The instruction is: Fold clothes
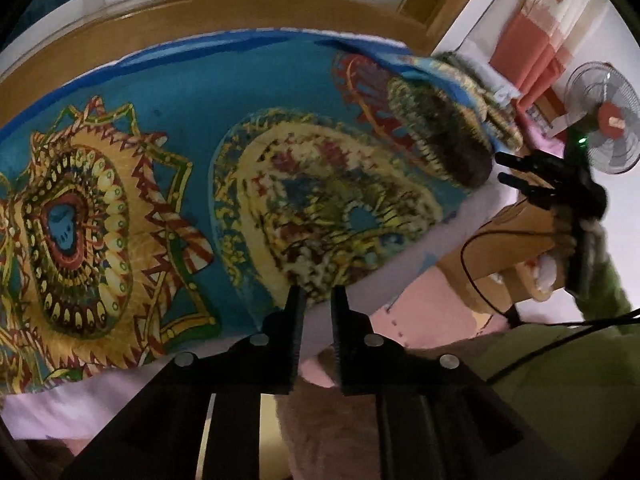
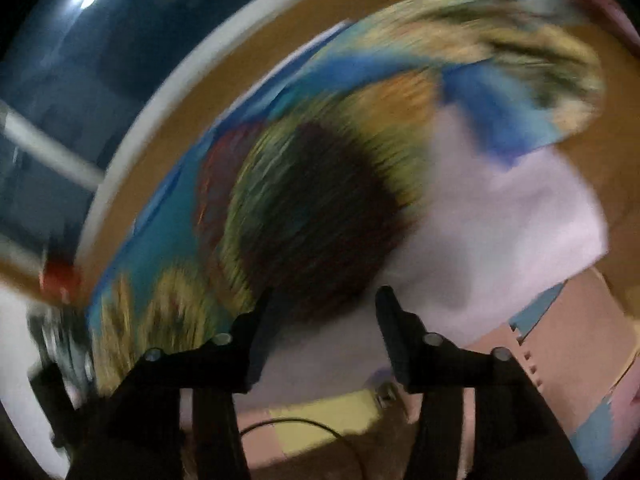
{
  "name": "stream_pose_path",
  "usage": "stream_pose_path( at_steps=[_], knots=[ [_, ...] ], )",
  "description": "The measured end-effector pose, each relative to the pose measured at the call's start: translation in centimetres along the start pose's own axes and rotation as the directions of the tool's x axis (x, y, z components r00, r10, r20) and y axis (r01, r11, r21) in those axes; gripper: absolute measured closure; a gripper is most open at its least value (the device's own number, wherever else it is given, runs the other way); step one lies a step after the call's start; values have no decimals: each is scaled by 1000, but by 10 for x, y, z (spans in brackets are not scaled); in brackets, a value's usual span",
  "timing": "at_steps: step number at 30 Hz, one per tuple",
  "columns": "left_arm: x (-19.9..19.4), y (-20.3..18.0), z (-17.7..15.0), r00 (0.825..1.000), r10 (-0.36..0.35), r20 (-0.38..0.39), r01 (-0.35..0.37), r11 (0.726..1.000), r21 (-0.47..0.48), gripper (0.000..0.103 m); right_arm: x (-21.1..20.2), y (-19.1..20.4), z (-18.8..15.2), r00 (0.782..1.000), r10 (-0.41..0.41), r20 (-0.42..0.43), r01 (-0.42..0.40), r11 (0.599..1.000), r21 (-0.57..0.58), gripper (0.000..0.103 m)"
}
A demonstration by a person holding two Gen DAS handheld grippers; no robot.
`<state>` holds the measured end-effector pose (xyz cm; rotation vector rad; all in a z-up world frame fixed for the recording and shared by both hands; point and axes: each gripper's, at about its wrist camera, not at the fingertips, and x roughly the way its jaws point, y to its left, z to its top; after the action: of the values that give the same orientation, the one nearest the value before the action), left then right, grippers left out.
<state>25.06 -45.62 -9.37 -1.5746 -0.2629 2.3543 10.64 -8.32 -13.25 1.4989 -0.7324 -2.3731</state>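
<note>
My left gripper (image 1: 318, 304) is slightly parted and my right gripper (image 2: 324, 308) spread wide, both empty; the patterned cloth (image 1: 168, 168) lies just beyond them, its long axis running left-right.

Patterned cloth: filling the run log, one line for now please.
patterned cloth: spread, unheld | left tool: open | right tool: open

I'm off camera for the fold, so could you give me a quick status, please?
Left gripper open, nothing between the pads. Right gripper open, empty. Patterned cloth lies spread on the white sheet, one corner turned over. Nothing in the way.
</note>
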Motion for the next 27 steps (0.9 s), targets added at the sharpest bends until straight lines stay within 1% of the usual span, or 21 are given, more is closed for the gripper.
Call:
stream_pose_path(
  at_steps=[2, 3, 8, 10, 13, 14, 15, 16, 18, 20, 22, 23, 24, 25, 26, 27],
  knots=[
    [-5, -7, 6, 1000, -9, 22, 9, 1000, 16, 84, 3, -17, 16, 999, 38, 21, -39, 997, 62, 52],
    [-7, -11, 9, 999, -13, 33, 12, 1000, 25, 84, 7, -21, 23, 999, 39, 23, -41, 997, 72, 52],
    [2, -21, 20, 999, -15, 38, 13, 999, 50, 84, 33, -22, 46, 999, 15, 46, -17, 999, 36, 52],
    [16, -20, 28, 998, -34, 46, 33, 999, 24, 84, 40, -20, 55, 997, 19, 69, -21, 999, 31, 52],
    [39, -16, 40, 997, -60, 55, 62, 998, -28, 84, 52, -24, 67, 991, 76, 112, -84, 994, 63, 52],
    [46, -15, 46, 996, -72, 60, 75, 996, -49, 84, 56, -29, 71, 985, 116, 128, -127, 988, 89, 52],
    [52, -15, 51, 994, -89, 71, 94, 993, -66, 84, 60, -35, 76, 977, 157, 146, -174, 978, 116, 52],
    [56, -16, 56, 992, -100, 77, 105, 992, -76, 84, 65, -43, 82, 962, 213, 172, -239, 959, 150, 52],
    [66, -20, 68, 989, -125, 75, 131, 989, -74, 84, 72, -53, 93, 944, 263, 198, -299, 936, 185, 55],
    [75, -27, 77, 991, -120, 62, 123, 991, -51, 84, 80, -54, 108, 939, 287, 189, -320, 930, 180, 55],
    [83, -31, 85, 993, -102, 57, 104, 994, -35, 84, 86, -47, 121, 948, 269, 168, -294, 944, 149, 56],
    [88, -33, 89, 994, -93, 55, 94, 995, -30, 84, 90, -42, 127, 961, 225, 163, -246, 962, 119, 61],
    [91, -32, 91, 995, -83, 55, 85, 996, -38, 84, 92, -40, 129, 970, 184, 162, -203, 973, 109, 88],
    [95, -31, 94, 996, -74, 54, 76, 996, -46, 84, 93, -39, 131, 976, 143, 162, -160, 982, 101, 99],
    [98, -29, 95, 996, -65, 54, 68, 996, -54, 84, 94, -37, 133, 982, 102, 162, -118, 989, 94, 99],
    [101, -26, 95, 997, -63, 50, 66, 996, -67, 84, 84, -37, 131, 980, 69, 184, -86, 993, 84, 99]
  ],
)
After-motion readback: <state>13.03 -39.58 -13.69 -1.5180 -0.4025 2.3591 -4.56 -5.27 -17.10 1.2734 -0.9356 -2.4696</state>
